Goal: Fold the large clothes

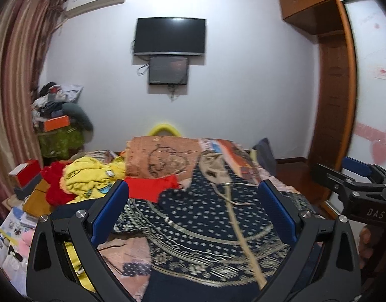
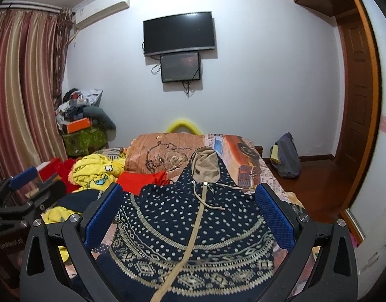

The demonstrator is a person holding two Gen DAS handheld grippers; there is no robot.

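Note:
A navy hooded jacket (image 2: 193,226) with white dots, beige patterned bands and a beige zipper lies spread on the bed, hood (image 2: 205,166) pointing away. It also shows in the left wrist view (image 1: 205,221). My left gripper (image 1: 193,211) is open above the jacket, empty. My right gripper (image 2: 190,214) is open above the jacket, empty. The right gripper shows at the right edge of the left wrist view (image 1: 354,183). The left gripper shows at the left edge of the right wrist view (image 2: 24,191).
A folded brown blanket (image 2: 165,153) lies beyond the jacket. Yellow clothes (image 2: 94,171) and red clothes (image 2: 140,178) are piled at the left. A bag (image 2: 286,158) stands on the floor at the right. A cluttered stack (image 2: 82,123) stands by the curtain.

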